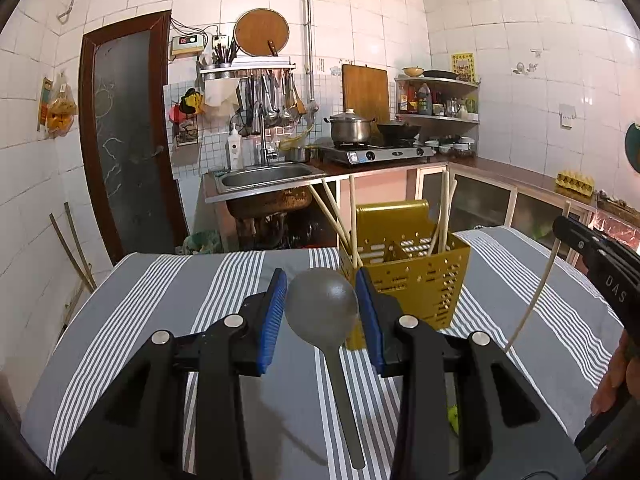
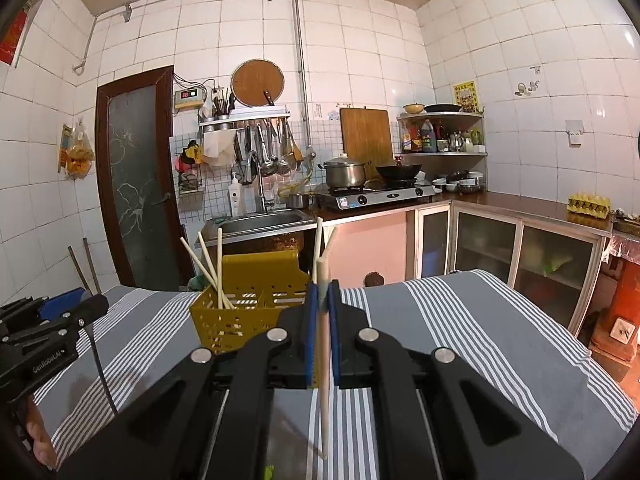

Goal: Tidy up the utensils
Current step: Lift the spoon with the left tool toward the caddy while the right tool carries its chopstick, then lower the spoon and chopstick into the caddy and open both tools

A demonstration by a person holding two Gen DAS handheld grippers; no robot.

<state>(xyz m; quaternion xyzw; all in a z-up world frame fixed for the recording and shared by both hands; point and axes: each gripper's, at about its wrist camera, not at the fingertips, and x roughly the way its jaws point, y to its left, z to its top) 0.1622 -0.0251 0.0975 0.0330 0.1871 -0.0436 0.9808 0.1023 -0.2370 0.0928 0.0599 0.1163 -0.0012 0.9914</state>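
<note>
Left tongs [image 1: 322, 300] gripping grey spoon [image 1: 322, 306], right tongs [image 2: 323, 304] clamping chopstick [image 2: 325, 360], both hovering near yellow caddy [image 1: 416, 280], probably for dropping in.

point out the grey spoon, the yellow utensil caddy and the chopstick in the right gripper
grey spoon [image 1: 322, 306], left wrist view, on the bowl's back
yellow utensil caddy [image 1: 416, 280], left wrist view, on its perforated front wall
chopstick [image 2: 325, 412], right wrist view, on the shaft below the pads

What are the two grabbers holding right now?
Left gripper: closed on the grey spoon, gripping its bowl.
Right gripper: closed tight on a pale chopstick.
</note>
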